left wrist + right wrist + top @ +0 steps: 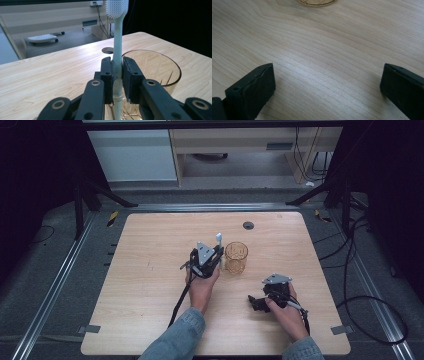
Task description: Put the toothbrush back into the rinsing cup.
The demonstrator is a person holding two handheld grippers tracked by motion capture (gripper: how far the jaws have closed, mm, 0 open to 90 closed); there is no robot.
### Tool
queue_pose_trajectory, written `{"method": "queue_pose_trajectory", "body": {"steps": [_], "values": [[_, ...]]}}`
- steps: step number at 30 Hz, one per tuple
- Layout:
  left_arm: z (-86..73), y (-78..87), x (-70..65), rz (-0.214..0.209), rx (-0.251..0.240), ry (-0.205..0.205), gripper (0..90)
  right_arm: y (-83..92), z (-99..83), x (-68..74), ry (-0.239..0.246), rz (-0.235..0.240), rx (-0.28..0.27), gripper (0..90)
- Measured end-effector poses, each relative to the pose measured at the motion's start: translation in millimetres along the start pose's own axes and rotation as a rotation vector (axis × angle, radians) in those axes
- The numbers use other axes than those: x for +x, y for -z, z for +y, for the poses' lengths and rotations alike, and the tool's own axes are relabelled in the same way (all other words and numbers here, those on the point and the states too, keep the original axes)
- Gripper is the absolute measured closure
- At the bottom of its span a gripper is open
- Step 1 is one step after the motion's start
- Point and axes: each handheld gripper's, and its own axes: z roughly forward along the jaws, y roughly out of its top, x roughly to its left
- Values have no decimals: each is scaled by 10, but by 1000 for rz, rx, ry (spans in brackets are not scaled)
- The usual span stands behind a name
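My left gripper (117,71) is shut on the pale green handle of a toothbrush (117,37), which stands upright with its white bristle head at the top. In the high view this left gripper (212,255) sits just left of an amber glass cup (236,257) near the table's middle, the toothbrush (218,238) poking up above it. The cup (160,67) lies right behind and to the right of the jaws. My right gripper (256,301) rests low over the wood at the front right, jaws wide apart, nothing between them. The right gripper (328,82) faces bare wood, the cup's base (317,2) far ahead.
The wooden table (150,270) has a round cable hole (248,225) near its far edge. Cables trail on the floor at the right (370,295). Metal rails and black frame legs flank the table. A white cabinet (132,155) stands beyond.
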Motion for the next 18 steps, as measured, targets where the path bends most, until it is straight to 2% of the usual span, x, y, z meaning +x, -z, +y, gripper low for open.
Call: {"method": "queue_pose_trajectory", "body": {"steps": [18], "values": [[-21,-12,-18,-5,16,-7,786,0,0,0,0,0,0,4]]}}
